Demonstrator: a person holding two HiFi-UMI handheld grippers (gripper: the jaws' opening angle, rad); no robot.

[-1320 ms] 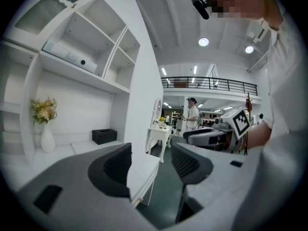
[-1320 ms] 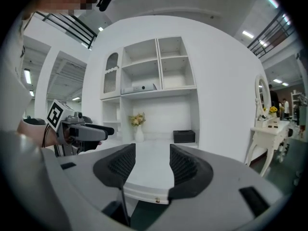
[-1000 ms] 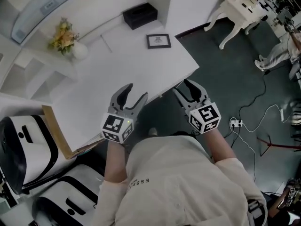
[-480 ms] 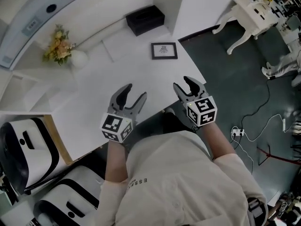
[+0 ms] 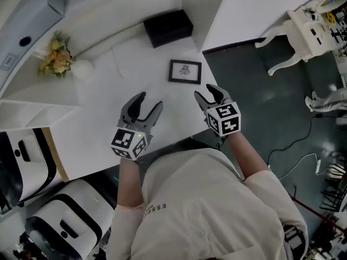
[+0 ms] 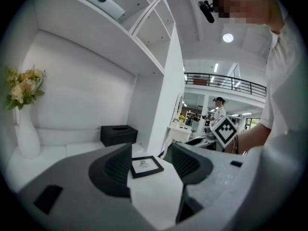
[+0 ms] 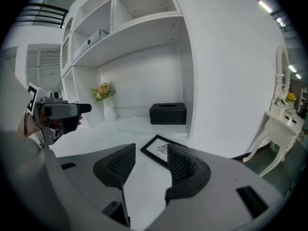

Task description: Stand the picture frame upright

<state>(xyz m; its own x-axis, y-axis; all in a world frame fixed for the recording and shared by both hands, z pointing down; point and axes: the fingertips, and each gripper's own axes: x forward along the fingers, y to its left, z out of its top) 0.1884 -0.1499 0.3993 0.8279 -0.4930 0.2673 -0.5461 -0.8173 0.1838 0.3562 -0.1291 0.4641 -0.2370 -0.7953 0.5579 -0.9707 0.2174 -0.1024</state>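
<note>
- Black-edged, with a small print under its glass, the picture frame [image 5: 185, 71] lies flat and face up on the white desk [image 5: 97, 118]. It sits near the desk's right edge, in front of a black tissue box [image 5: 168, 28].
- The left gripper [image 5: 150, 102] hovers over bare desk, short of the frame, with its jaws spread wide and nothing between them.
- The right gripper [image 5: 205, 92] hangs near the frame's front edge, also parted and empty.
- This looks like the approach step, since neither gripper touches the frame.
- The next move probably calls for pinching one thin rail and tipping the frame up. The other gripper could steady the base. Any back stand is hidden, so how the frame will balance cannot be told.
</note>
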